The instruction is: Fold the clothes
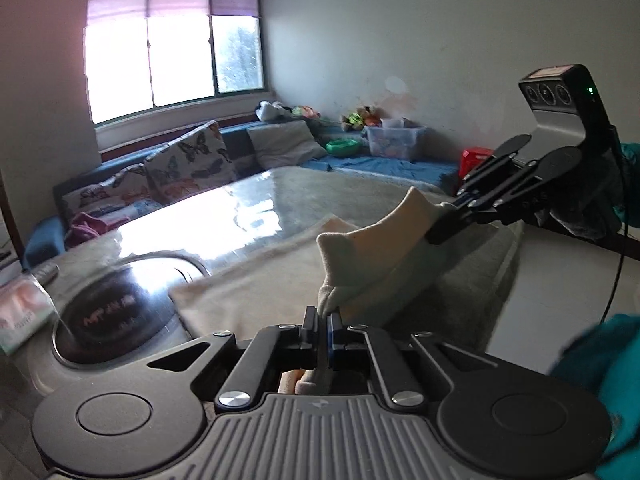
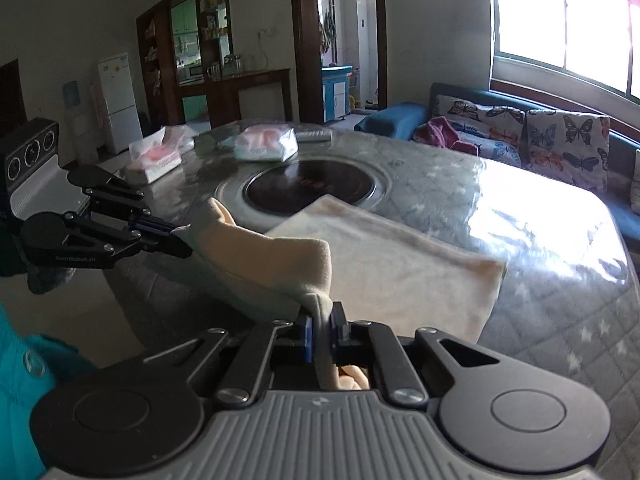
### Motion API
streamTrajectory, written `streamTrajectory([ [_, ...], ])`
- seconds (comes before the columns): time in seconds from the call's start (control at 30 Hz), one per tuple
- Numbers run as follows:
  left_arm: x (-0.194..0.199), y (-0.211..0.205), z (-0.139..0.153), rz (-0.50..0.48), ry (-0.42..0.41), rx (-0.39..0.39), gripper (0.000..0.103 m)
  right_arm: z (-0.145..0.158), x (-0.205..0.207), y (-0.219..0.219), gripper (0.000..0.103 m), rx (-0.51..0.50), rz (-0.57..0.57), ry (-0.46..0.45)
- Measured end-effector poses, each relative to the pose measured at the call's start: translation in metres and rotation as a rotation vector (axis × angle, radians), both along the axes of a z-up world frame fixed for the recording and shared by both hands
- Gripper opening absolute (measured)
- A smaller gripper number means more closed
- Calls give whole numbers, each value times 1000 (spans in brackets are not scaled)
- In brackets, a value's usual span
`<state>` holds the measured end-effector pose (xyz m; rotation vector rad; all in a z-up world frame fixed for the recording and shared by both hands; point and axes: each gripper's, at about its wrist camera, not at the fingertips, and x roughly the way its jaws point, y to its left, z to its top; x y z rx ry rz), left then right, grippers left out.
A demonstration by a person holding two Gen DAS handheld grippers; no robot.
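We hold cream cloth (image 2: pixel 384 264) at near edge: left gripper (image 1: pixel 323 316) and right gripper (image 2: pixel 320 318) fingers clamped on raised corners, rest flat on surface (image 2: pixel 540 208) beside round hob (image 2: pixel 310 188). Risk: thin pinch slips, fold lands skewed.

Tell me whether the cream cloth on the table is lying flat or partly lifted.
Partly lifted. Both tongs, left and right, are shut on the near edge of the cream fleece cloth, raising it; the far part lies flat on the table.
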<state>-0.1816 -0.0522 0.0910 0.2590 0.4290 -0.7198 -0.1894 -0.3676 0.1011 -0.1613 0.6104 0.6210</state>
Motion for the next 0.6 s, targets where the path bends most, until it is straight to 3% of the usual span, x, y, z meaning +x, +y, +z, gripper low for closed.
streamTrajectory([
  [0.13,36,-4,11,18,-34,-1,5,11,6,-2,6,8,-2,3],
  [0.37,131,-31,-3,79,-43,70,5,7,98,-7,6,13,-76,22],
  [0.6,203,-61,-56,196,104,130,7,-49,176,-4,9,51,-202,149],
])
